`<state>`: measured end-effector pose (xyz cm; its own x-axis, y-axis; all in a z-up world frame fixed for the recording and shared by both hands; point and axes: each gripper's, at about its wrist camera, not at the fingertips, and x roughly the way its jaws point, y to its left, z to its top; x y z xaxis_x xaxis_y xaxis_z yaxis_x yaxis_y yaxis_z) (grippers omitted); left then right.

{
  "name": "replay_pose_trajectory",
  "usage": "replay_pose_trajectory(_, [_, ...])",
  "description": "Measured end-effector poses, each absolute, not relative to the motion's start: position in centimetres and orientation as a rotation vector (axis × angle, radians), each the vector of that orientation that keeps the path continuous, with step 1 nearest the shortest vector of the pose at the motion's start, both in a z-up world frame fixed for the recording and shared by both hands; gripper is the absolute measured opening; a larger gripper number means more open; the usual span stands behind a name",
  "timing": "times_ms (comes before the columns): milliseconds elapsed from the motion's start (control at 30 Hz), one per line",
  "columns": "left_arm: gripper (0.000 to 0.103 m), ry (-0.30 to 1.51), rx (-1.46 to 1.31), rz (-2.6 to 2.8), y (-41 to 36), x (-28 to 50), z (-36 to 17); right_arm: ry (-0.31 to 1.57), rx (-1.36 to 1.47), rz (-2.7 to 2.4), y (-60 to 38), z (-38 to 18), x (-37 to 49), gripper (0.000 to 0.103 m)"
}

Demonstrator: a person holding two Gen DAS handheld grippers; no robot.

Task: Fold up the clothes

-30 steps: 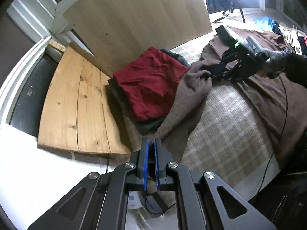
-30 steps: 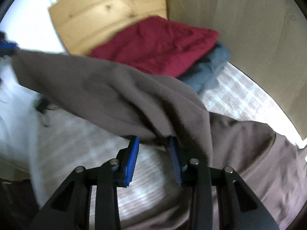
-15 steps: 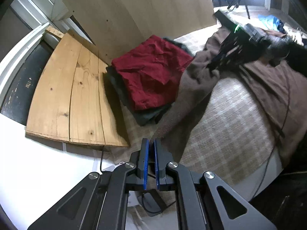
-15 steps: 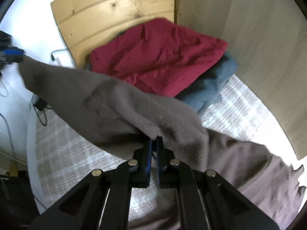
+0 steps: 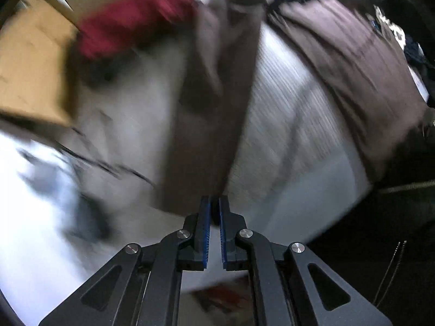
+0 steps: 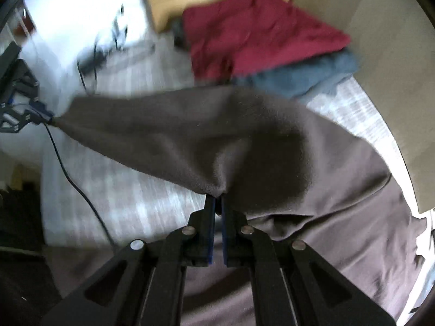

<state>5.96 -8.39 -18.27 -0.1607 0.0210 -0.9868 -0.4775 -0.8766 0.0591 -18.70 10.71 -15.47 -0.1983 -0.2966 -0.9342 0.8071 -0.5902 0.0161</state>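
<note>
Right gripper (image 6: 218, 203) of mine is pinched tight on a fold of the brown fleece garment (image 6: 206, 135), jaws just clamped onto it. Left gripper (image 5: 214, 212) is nipping the far end, so the fleece hangs stretched between the two above the checked bedcover (image 6: 130, 195). Beyond it I see the red folded garment (image 6: 255, 35) atop a grey-blue one (image 6: 299, 76).

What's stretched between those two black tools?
A brown fleece garment spans the gap: the right tool pinches one edge, the left tool the far end. The right wrist view shows it.
</note>
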Motion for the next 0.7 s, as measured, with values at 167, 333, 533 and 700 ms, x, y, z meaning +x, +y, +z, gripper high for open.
replay_pose_trajectory(167, [0.019, 0.335, -1.743, 2.262, -11.1, 7.6, -15.8, 0.663, 1.317, -1.881, 10.9, -15.5, -19.1, 0.004])
replay_pose_trajectory(333, [0.019, 0.210, -1.769, 2.394, -15.9, 6.1, -15.4, 0.708, 1.346, -1.869, 10.8, -16.6, -19.2, 0.004])
replay_pose_trajectory(533, [0.022, 0.111, -1.823, 2.311, -16.3, 3.5, -18.8, 0.695, 1.358, -1.878, 11.1, -16.7, -19.3, 0.004])
replay_pose_trajectory(700, [0.028, 0.085, -1.874, 2.256, -15.8, 2.2, -21.0, 0.670, 1.363, -1.912, 11.4, -16.8, -19.2, 0.004])
